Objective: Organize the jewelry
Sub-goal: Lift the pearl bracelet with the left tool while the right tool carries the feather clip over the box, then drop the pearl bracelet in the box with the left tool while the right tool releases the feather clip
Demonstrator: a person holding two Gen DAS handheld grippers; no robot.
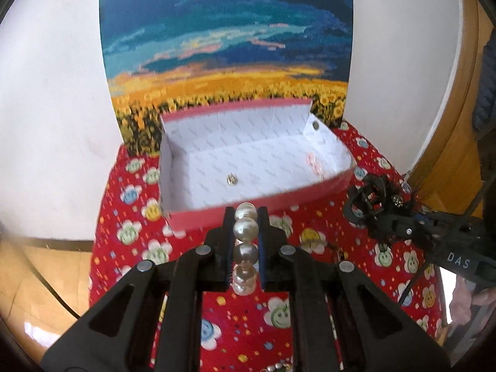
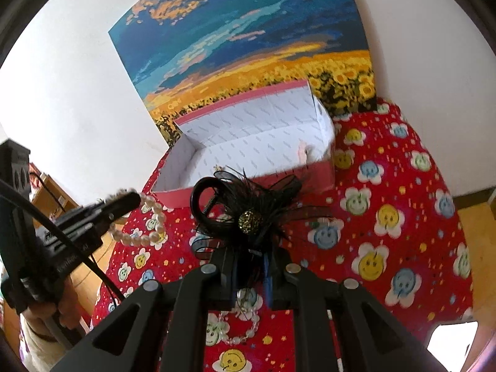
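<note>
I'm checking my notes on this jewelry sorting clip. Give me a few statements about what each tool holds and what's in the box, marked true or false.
1. The left tool grips a pearl bracelet. True.
2. The right tool is empty. False: it is shut on a black feathered hair clip.
3. The box has a closed lid. False: it stands open.
4. A small metal item lies on the box floor. True.
5. The tablecloth is plain blue. False: red with smiley flowers.

Open-topped box [image 1: 260, 207] on the table [image 1: 310, 325], its inside nearly bare, clear from above. Behind it, a painting [image 1: 226, 40] against the wall, blocking the far side. Open red cloth [image 2: 403, 232] to the box's right.
</note>
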